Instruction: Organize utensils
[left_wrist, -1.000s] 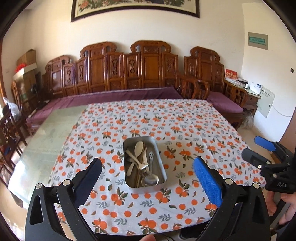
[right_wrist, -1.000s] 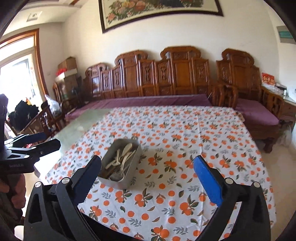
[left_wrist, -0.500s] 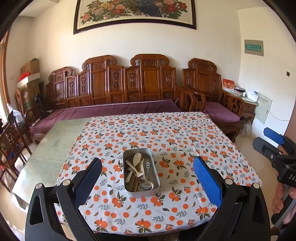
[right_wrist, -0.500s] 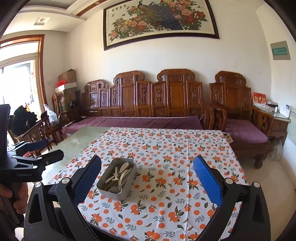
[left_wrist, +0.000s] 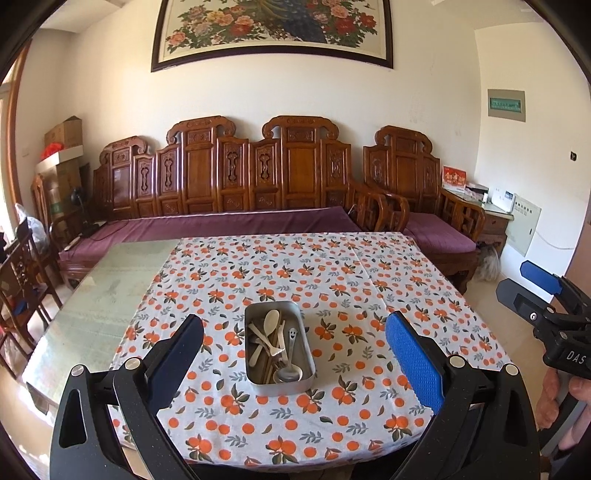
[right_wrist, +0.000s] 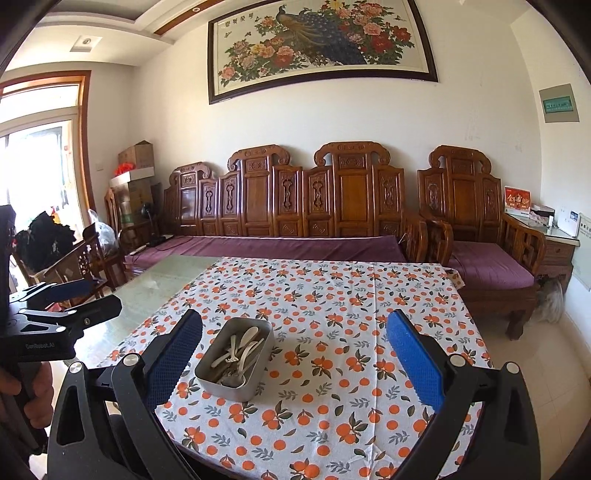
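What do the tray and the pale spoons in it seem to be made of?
The tray looks like brushed metal: grey, dull sheen, thin rolled rim. The pale spoons look like matte cream plastic or perhaps wood; the view cannot settle which.

Brightness: daylit room, evenly bright in both views; pale walls well exposed.
Light source: a window at the left of the right wrist view, blown out to white.
Glare: the bare glass part of the worktop gives a pale sheen; the floor at right is washed out.
Shadows: soft and short; a faint one beside the metal tin on the tablecloth.
Contrast: black hand-held gripper frames read as near silhouettes.
Distortion: strong fisheye; the painting frame and walls bow, black vignette in the corners.
Focus: sharp at the centre, softer toward the edges; no motion blur.
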